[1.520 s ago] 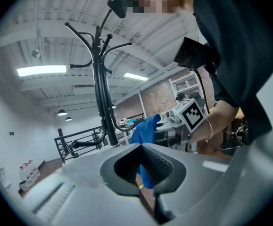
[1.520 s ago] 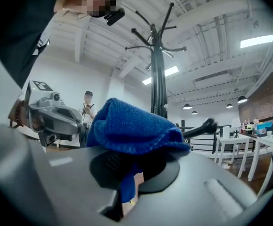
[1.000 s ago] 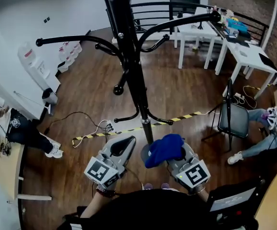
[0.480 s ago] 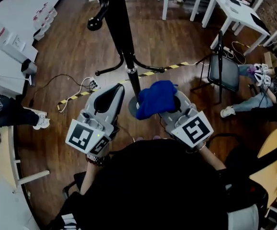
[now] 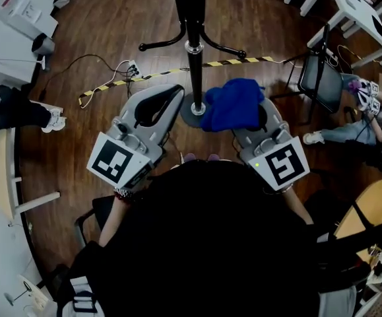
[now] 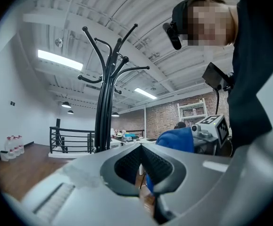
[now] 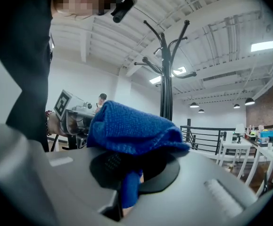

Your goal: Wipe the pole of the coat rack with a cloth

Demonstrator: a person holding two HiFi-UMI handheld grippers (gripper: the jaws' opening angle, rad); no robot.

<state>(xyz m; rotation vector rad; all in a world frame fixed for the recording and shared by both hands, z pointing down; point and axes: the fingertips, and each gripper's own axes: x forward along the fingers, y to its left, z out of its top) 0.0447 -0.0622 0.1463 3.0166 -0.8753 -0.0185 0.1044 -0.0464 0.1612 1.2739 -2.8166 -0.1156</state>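
- Head view, far left: the left gripper (image 5: 167, 98) is held low in front of the person, angled toward the foot of the coat rack. It is just left of the pole (image 5: 194, 71) and not touching it.
- Left gripper view: its fingers (image 6: 135, 160) are pressed together with nothing between them, so this tool is idle.
- Centre: the pole rises from a round base (image 5: 189, 116) on the wooden floor, between the two grippers.
- Just right of the pole: the blue cloth (image 5: 233, 104) hangs bunched over the front of the right gripper, level with the lowest stretch of the pole. I cannot tell whether its edge touches the pole or merely sits in front of the base.
- Right gripper view: the right gripper (image 7: 131, 171) has its fingers clamped on a fold of the cloth, and the rest is heaped over the tips.
- Step in hand, as I judge it: the cloth is being lined up at the bottom of the pole, and no firm wiping contact shows yet.
- Next move: push the loose bulk of the cloth against the pole, keep the grip tight, and run it along the shaft. The left gripper would have to open if it is to steady the rack.
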